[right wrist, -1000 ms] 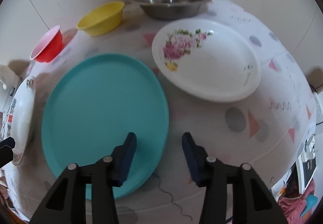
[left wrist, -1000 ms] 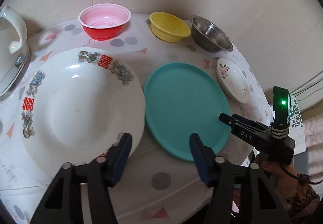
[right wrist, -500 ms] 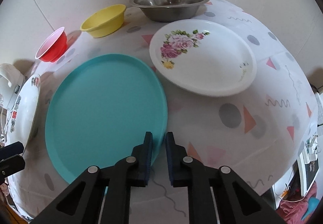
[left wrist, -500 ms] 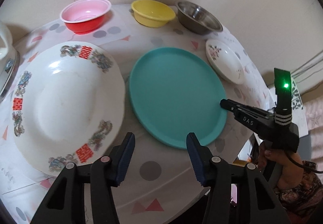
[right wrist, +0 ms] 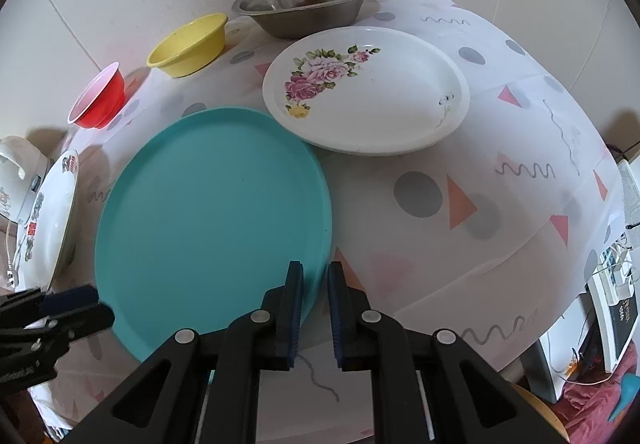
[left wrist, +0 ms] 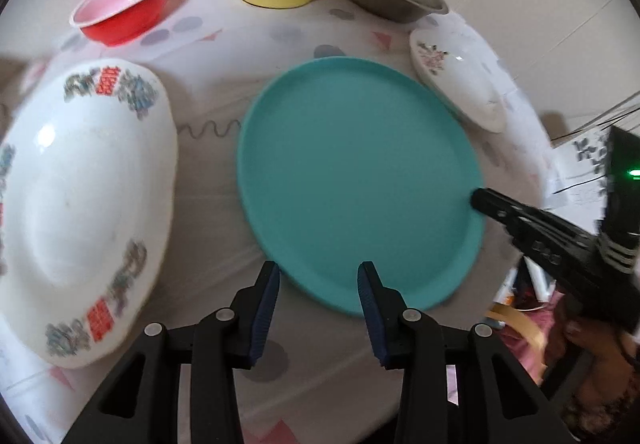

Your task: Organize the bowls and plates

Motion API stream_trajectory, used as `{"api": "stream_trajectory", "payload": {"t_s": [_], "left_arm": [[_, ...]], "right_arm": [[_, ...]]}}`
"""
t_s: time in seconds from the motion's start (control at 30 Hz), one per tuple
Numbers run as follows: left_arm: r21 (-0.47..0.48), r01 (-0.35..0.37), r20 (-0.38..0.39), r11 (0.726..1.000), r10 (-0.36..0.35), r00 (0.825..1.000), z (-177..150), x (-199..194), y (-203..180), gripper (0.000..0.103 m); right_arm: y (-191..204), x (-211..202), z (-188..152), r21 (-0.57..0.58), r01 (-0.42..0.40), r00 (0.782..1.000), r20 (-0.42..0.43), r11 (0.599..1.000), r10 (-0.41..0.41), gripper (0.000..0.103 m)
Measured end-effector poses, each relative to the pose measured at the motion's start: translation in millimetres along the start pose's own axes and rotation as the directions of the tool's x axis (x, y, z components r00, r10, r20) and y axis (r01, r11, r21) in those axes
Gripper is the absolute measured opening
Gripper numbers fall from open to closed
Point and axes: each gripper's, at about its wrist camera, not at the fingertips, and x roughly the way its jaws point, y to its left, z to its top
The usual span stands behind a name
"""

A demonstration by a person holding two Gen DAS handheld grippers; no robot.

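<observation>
We see the right gripper (right wrist: 315, 294) clamped on the teal plate (right wrist: 212, 211) at its near right rim. Our left gripper (left wrist: 318, 284) straddles that plate's near rim, jaws closing, pads not yet pressing.

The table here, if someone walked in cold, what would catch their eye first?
Most likely the big teal plate in the middle of the patterned tablecloth, with the right gripper shut on its near edge and the left gripper closing over another part of the rim. Next, the white plate with pink roses beside it, and behind them a row of bowls: red bowl, yellow bowl, steel bowl.
</observation>
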Motion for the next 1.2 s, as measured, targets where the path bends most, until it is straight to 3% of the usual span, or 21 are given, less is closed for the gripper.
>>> {"api": "stream_trajectory", "payload": {"t_s": [0.1, 0.2, 0.53, 0.87, 0.93, 0.97, 1.07, 1.2], "left_arm": [[-0.011, -0.038, 0.024, 0.999, 0.038, 0.999, 1, 6, 3, 0.030], [0.051, -0.089, 0.047, 0.995, 0.086, 0.995, -3, 8, -4, 0.025], [0.008, -0.067, 0.053, 0.998, 0.067, 0.996, -25, -4, 21, 0.025], [0.002, -0.039, 0.067, 0.999, 0.038, 0.997, -24, -3, 21, 0.025], [-0.012, -0.025, 0.075, 1.000, 0.025, 0.997, -29, -12, 30, 0.025], [-0.017, -0.020, 0.085, 1.000, 0.022, 0.996, -29, -16, 32, 0.025], [-0.030, 0.019, 0.139, 0.999, -0.014, 0.990, -26, -37, 36, 0.027], [-0.048, 0.023, 0.224, 0.999, -0.012, 0.975, -26, -67, 47, 0.056]], "right_arm": [[0, 2, 1, 0.000, -0.011, 1.000, 0.001, 1.000, 0.011, 0.012], [-2, 2, 1, 0.001, -0.018, 1.000, -0.002, 1.000, 0.018, 0.012], [13, 1, -5, -0.032, -0.066, 0.998, -0.009, 0.997, 0.065, 0.012], [14, 3, 4, -0.041, -0.008, 1.000, 0.013, 0.999, 0.009, 0.013], [12, 1, 6, -0.021, -0.017, 1.000, 0.009, 1.000, 0.017, 0.017], [11, 0, 6, -0.009, -0.020, 1.000, 0.011, 1.000, 0.020, 0.026], [9, -12, 7, -0.003, -0.021, 0.999, 0.039, 1.000, 0.021, 0.030], [16, -26, 11, -0.033, 0.014, 0.997, 0.080, 0.999, -0.012, 0.034]]}}
